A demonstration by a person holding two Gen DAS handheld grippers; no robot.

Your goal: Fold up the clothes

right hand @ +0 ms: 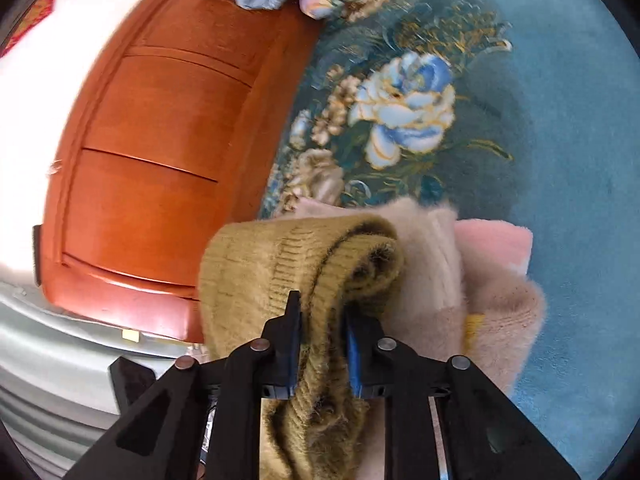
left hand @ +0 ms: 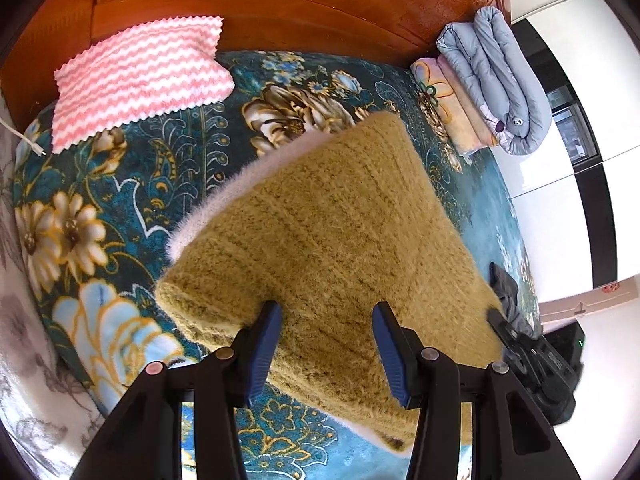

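— Sweater [right hand: 304, 280], mustard knit: who has it?
— Right gripper [right hand: 322, 320] pinches its bunched edge; left gripper [left hand: 328, 316] hangs parted over the folded body.
— Where does it lie?
— On the floral bedspread [left hand: 120, 208], near the wooden headboard [right hand: 160, 140].

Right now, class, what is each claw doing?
Left claw: jaws apart over the fuzzy olive-green knitted sweater; whether the pads press it cannot be told.
Right claw: shut on a bunched fold of the same sweater.
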